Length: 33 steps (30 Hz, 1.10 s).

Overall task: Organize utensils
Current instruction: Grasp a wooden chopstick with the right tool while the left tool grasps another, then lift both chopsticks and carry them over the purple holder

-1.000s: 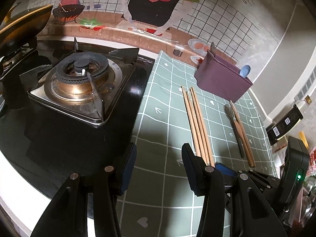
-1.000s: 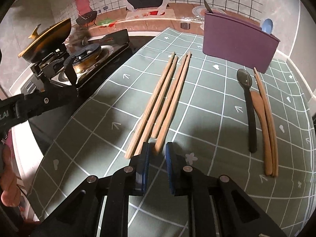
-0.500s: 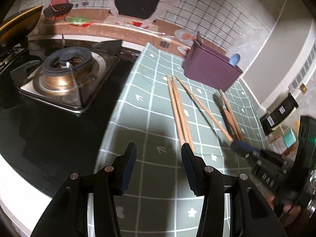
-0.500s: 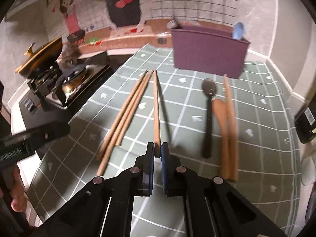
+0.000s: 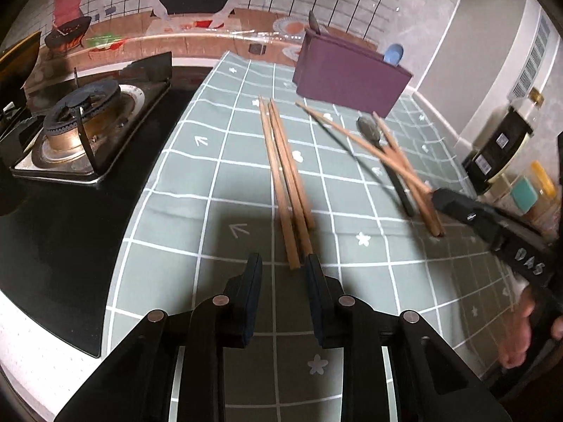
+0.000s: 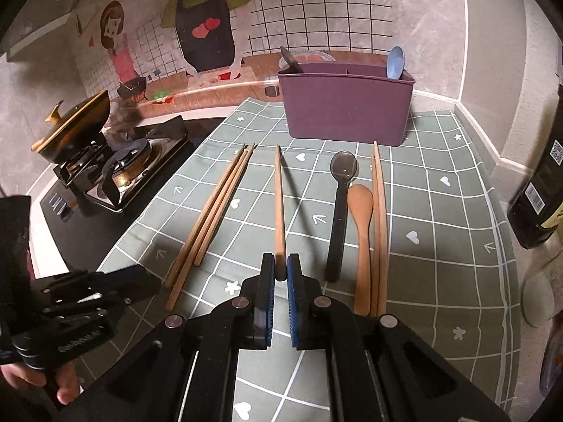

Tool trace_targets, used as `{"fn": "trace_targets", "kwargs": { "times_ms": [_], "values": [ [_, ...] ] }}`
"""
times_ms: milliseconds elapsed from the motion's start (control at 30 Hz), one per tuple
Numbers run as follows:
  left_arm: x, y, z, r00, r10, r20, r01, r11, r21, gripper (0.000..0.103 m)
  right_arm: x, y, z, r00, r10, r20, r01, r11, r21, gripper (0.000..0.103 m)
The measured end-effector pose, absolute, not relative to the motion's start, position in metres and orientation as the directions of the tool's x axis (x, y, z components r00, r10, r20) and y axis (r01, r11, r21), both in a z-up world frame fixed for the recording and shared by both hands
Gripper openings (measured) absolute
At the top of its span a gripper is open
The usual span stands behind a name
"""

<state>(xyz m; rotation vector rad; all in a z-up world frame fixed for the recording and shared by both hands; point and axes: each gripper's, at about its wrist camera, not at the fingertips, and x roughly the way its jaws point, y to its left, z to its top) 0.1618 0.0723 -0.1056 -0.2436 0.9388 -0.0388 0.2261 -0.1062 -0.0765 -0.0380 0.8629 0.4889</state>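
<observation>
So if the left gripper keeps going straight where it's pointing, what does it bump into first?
Probably the near ends of the three chopsticks lying together on the mat. They sit just ahead of the left gripper, in line with the gap between its closing jaws. Depth is hard to judge, so it might touch the mat first.

Both grippers are matte black plastic frames with angular linkage arms that fan back from the fingers, each arm pinned by round silver screw heads. The left gripper (image 5: 283,267) has narrow upright fingers faced with dark blue pads, and the right gripper (image 6: 280,267) carries brighter blue ribbed pads (image 6: 269,283) on its inner faces. Seen from the side, the black bodies bear pale embossed lettering, too blurred to read, and bare fingers (image 6: 65,388) wrap the handle.
</observation>
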Motion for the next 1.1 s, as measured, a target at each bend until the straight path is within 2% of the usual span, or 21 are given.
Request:
{"fn": "trace_targets", "kwargs": {
  "times_ms": [233, 600, 633, 667, 733, 1100],
  "values": [
    [0.167, 0.066, -0.114, 0.567, -0.107, -0.817, -0.084, 0.979, -0.187, 0.021, 0.228, -0.115, -0.074, 0.553, 0.400, -0.731, -0.413, 0.893, 0.176, 0.007],
    [0.182, 0.050, -0.117, 0.584, -0.042, -0.810, -0.067, 0.993, -0.100, 0.021, 0.225, -0.111, -0.078, 0.556, 0.393, -0.732, -0.409, 0.896, 0.171, 0.007],
    [0.183, 0.050, -0.117, 0.585, -0.038, -0.810, -0.066, 0.993, -0.094, 0.019, 0.224, -0.111, -0.077, 0.558, 0.392, -0.731, -0.410, 0.896, 0.168, 0.007],
    [0.185, 0.050, -0.118, 0.585, -0.032, -0.810, -0.068, 0.994, -0.088, 0.009, 0.225, -0.111, -0.076, 0.563, 0.391, -0.728, -0.410, 0.897, 0.164, 0.007],
    [0.186, 0.052, -0.117, 0.588, -0.027, -0.808, -0.068, 0.994, -0.083, 0.008, 0.225, -0.111, -0.074, 0.569, 0.389, -0.725, -0.409, 0.898, 0.161, 0.007],
    [0.185, 0.084, -0.065, 0.702, 0.013, -0.712, -0.103, 0.991, -0.084, 0.007, 0.230, -0.115, -0.048, 0.633, 0.365, -0.683, -0.397, 0.910, 0.119, 0.007]
  ]
}}
